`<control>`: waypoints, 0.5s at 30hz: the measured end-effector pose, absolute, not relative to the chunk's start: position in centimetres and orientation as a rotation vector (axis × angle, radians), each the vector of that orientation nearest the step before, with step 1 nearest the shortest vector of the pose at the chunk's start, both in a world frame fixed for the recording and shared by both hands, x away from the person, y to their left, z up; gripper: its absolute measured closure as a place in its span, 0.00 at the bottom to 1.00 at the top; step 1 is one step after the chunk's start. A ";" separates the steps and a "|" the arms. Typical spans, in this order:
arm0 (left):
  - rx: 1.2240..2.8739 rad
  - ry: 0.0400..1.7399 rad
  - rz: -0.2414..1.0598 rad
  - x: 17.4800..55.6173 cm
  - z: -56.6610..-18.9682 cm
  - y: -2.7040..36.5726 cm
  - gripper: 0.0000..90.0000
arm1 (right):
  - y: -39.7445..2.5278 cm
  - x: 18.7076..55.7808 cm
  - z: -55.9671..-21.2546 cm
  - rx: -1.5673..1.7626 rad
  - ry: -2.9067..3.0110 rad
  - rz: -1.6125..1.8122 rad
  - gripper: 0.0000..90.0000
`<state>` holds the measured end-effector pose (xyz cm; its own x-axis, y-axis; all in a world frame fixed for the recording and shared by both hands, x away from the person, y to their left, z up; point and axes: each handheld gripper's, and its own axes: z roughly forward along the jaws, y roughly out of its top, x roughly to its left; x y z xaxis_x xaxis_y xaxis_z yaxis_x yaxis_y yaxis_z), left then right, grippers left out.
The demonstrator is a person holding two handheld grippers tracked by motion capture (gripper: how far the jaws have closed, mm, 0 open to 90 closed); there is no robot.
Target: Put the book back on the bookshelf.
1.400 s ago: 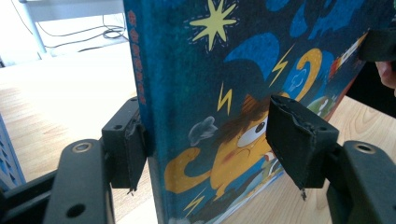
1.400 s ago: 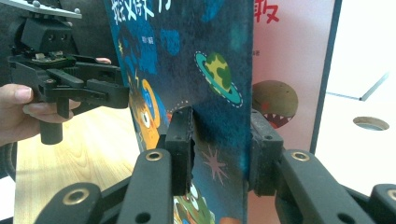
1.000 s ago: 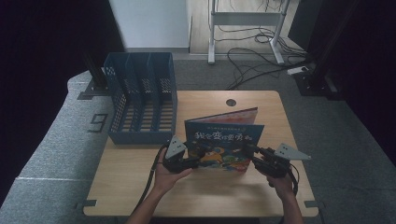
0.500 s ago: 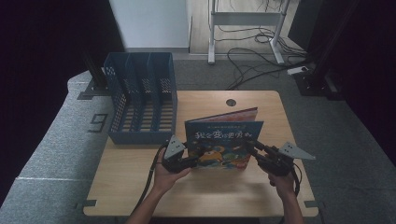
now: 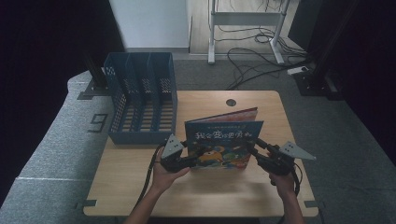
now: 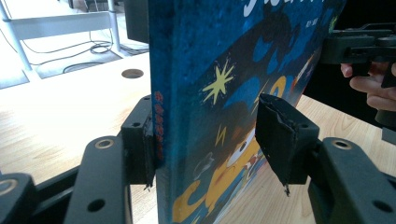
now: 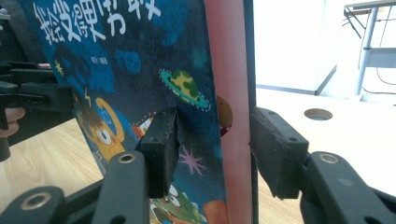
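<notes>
Both tongs, left and right, clamp the upright book; blue file rack stands just left of it, open desk nearer.

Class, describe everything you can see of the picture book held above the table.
The picture book is thin, with a glossy dark blue cover, pale title characters, cartoon figures, stars and a ringed planet. It stands upright on the wooden table, front cover facing the person, slightly open, a pink inner page showing. The left hand-held gripper pinches its spine edge; the right hand-held gripper straddles its opening edge.
</notes>
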<state>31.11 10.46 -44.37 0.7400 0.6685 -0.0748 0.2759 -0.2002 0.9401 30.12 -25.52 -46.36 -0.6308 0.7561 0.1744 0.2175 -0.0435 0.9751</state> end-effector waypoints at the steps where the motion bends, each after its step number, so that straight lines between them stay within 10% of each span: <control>1: 1.784 0.744 0.425 31.1 -44.4 10.4 0.49 | -25.5 30.1 -46.3 1.028 1.810 1.721 0.53; 15: 1.774 0.741 0.440 30.5 -44.5 10.4 0.54 | -25.6 30.6 -46.3 1.112 1.766 1.694 0.34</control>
<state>30.51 10.45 -44.54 0.7342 0.6756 -0.0666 0.2644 -0.1941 0.9447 30.59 -25.59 -46.31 -0.5741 0.7921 0.2072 0.2400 -0.0792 0.9676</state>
